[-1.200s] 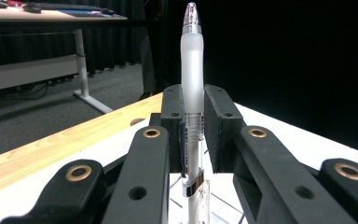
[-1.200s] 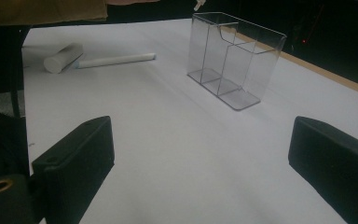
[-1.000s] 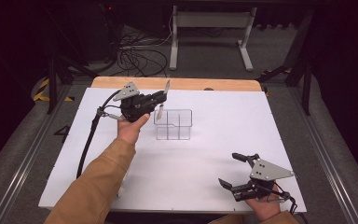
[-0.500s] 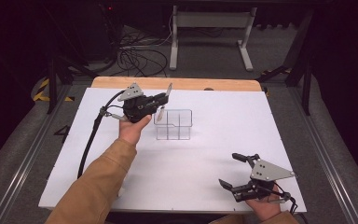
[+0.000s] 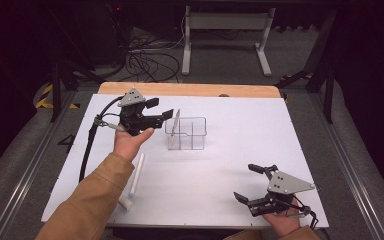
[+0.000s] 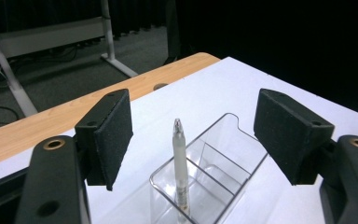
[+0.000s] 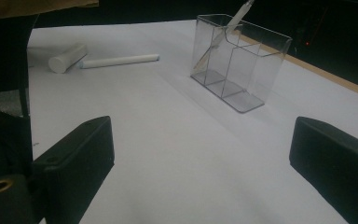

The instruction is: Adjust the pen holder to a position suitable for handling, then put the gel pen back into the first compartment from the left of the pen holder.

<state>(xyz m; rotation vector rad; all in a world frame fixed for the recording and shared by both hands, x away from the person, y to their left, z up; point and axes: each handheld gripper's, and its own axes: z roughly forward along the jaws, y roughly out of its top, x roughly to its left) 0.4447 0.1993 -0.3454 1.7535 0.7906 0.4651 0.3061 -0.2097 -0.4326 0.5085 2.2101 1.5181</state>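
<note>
Left gripper: I see my jaws have just been opening; they stand wide apart now with nothing pressed between the pads, hovering just left of the organizer.
Pen: it stands in the near-left compartment of the clear organizer, leaning against the rim, tip up; from my left gripper view it sits between and beyond the two pads, free of both.
Marker: a white stick lying flat on the table near my left forearm, with a short white cap just beside its near end.
Organizer compartments: in my right gripper view the other sections hold nothing I can make out.
Right gripper: my jaws are spread wide and hold nothing, low over the near-right part of the table, well apart from the organizer.
</note>
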